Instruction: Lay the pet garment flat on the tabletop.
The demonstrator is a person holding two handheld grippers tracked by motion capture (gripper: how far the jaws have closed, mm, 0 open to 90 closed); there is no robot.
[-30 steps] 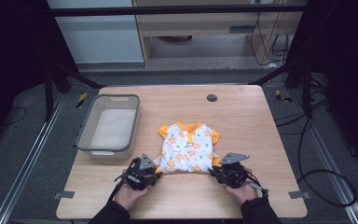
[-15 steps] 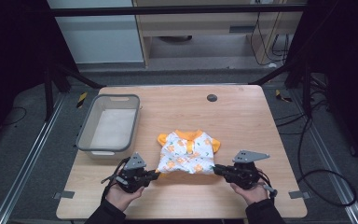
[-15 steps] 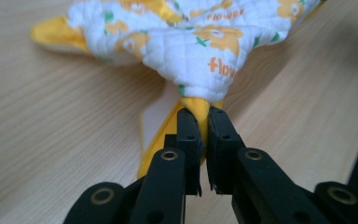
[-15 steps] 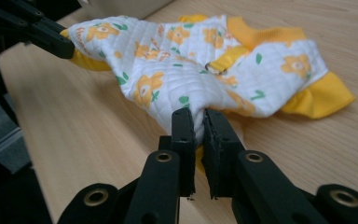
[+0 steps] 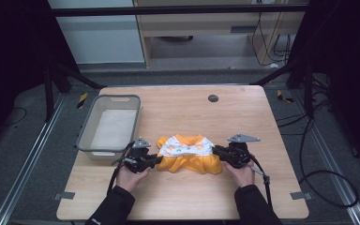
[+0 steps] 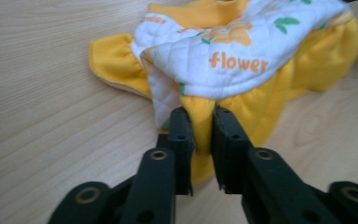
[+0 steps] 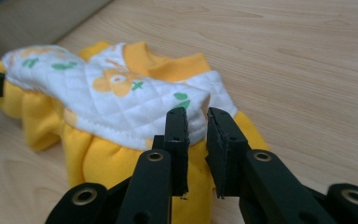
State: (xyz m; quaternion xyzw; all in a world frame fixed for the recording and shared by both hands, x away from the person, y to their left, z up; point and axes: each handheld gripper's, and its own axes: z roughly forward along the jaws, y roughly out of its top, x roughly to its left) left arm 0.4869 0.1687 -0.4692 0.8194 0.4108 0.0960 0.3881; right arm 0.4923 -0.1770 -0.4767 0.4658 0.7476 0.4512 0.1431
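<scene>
A small quilted white garment [image 5: 187, 151] with orange trim lies bunched near the table's front, its white panel draped over the orange folds. My left gripper [image 5: 158, 159] is at the garment's left end. In the left gripper view its jaws [image 6: 200, 114] pinch a yellow fold of the garment [image 6: 233, 51]; they have just been opening slightly, with the fabric still filling the gap. My right gripper [image 5: 214, 151] is at the right end. Its jaws [image 7: 196, 114] grip the white quilted edge of the garment [image 7: 116, 102] and have just been opening slightly too.
A grey mesh basket [image 5: 115, 98] stands at the table's left, close beside my left hand. A dark round grommet [image 5: 213, 98] is set in the wooden table [image 5: 243, 117] towards the far edge. Cables trail from both grippers.
The garment lay spread out flat; now it is shorter and bunched, white panel over orange. Both grippers drew back and apart, then moved away from the front edge to the garment's ends.
</scene>
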